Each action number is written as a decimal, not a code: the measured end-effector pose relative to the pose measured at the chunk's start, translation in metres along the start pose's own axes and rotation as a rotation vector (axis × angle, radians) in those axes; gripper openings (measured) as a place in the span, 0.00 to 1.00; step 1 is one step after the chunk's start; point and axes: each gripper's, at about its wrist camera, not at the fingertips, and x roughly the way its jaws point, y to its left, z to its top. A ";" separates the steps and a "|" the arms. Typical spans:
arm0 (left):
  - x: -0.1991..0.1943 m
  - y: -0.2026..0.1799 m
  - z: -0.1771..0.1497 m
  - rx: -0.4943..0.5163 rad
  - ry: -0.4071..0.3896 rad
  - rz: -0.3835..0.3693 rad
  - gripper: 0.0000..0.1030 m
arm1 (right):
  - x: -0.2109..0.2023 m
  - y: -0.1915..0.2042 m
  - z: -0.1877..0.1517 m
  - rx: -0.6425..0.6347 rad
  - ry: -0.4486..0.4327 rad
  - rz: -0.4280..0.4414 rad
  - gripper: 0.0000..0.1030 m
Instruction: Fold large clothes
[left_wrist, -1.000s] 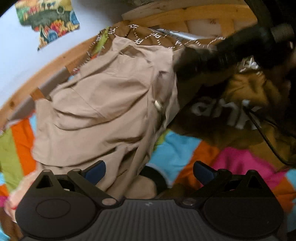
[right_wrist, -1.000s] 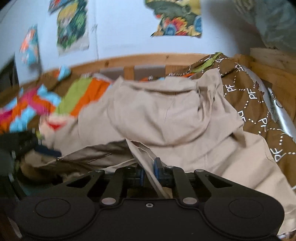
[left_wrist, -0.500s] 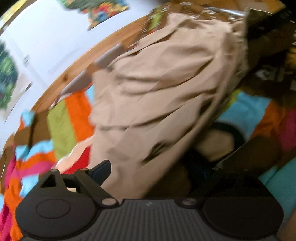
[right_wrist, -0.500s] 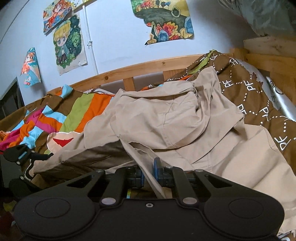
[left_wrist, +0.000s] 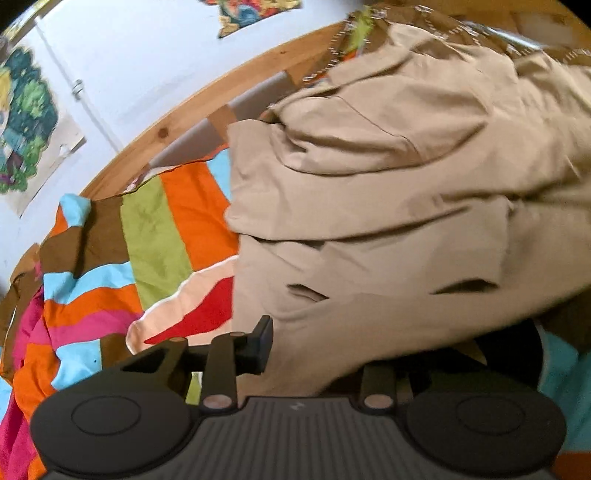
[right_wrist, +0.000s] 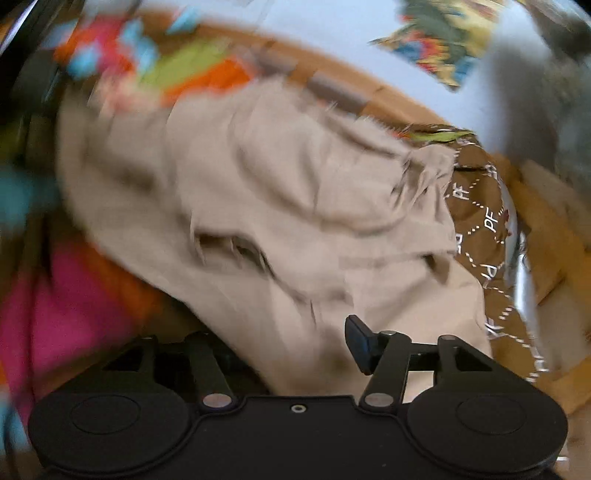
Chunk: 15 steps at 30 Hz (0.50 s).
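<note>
Lying crumpled across the far right part of the bed, the beige garment (left_wrist: 388, 206) covered most of what we saw from both wrists. In the left wrist view its folds piled up toward the wooden bed rail (left_wrist: 192, 118), and its near edge draped down over our left tool (left_wrist: 317, 354). We saw only that tool's left finger (left_wrist: 264, 341), which stood just beside the cloth; the right finger was buried under the fabric, so we could not tell how far the tool was spread or whether it held anything. To the left of the garment the striped bedspread (left_wrist: 147, 236) lay bare, in bands of orange, green, blue, pink and brown. Above the rail, on the pale wall, hung a colourful picture (left_wrist: 26, 122), and another showed at the top edge.

The right wrist view was badly blurred. There the beige garment (right_wrist: 280, 206) filled the middle, with a brown patterned cloth (right_wrist: 480, 206) marked "PF" touching its right side. Our right tool (right_wrist: 295, 350) was spread wide: its right finger (right_wrist: 358, 343) stood clear at the cloth's near edge, while the left finger was hidden beneath a fold that hung between the two. We could not tell whether that fold was gripped. Pink and orange bedspread showed at the near left.
</note>
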 end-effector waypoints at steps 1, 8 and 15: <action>0.001 0.003 0.001 -0.012 -0.004 0.007 0.34 | 0.000 0.006 -0.008 -0.051 0.036 -0.029 0.59; -0.001 0.004 -0.012 -0.013 -0.028 0.001 0.15 | 0.015 0.013 -0.031 -0.189 0.073 -0.274 0.57; -0.031 0.004 -0.023 -0.039 -0.156 0.005 0.03 | -0.008 0.000 -0.011 -0.086 0.029 -0.241 0.02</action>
